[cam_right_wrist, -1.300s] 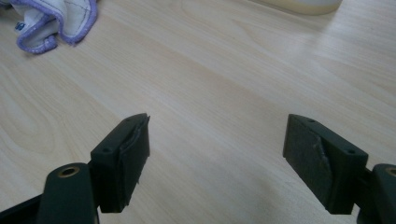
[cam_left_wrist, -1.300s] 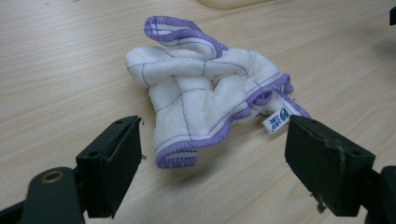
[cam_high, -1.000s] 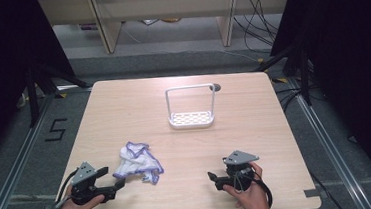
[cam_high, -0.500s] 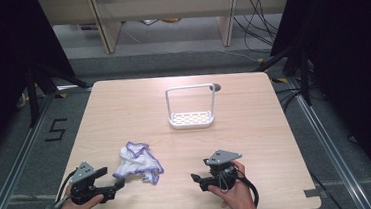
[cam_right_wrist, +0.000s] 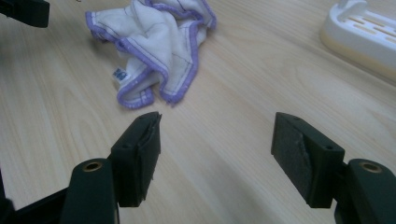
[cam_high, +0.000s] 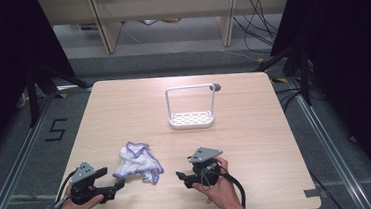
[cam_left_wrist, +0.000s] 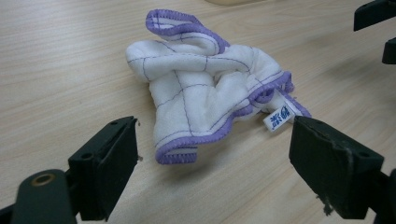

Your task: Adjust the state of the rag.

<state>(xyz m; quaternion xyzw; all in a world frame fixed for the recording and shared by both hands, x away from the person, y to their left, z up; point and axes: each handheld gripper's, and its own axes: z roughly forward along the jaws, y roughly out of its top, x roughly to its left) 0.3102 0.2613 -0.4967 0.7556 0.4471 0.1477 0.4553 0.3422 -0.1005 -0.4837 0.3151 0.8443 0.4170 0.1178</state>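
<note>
The cloth (cam_high: 139, 163) lies crumpled on the near-left part of the table (cam_high: 124, 114), between the two grippers, touched by neither. Left gripper (cam_high: 113, 186) sits low, just beside the cloth's near-left edge, jaws spread wide w/ nothing between them; in the left gripper view the cloth (cam_left_wrist: 210, 88) lies straight ahead, framed by both jaws, so it looks lined up for a grab at the closest hem. Right gripper (cam_high: 180, 177) comes in from the other side, pointed left toward the cloth, jaws also wide apart and empty. In the right gripper view the cloth (cam_right_wrist: 154, 44) is ahead and to the left, near but a bit apart from the tips. Prob. the idea: one gripper per side, to lift or spread it.

Cloth is soft white fabric w/ a thin purple grid and thick purple stitched edging, bunched into loose folds, small white tag w/ blue print at one edge. Should be limp, will sag when picked up. Table is pale wood-grain laminate, smooth. Farther back near the centre stands a white plastic rack (cam_high: 191, 118), oblong slotted base w/ a tall thin loop handle, well apart from the cloth.
</note>
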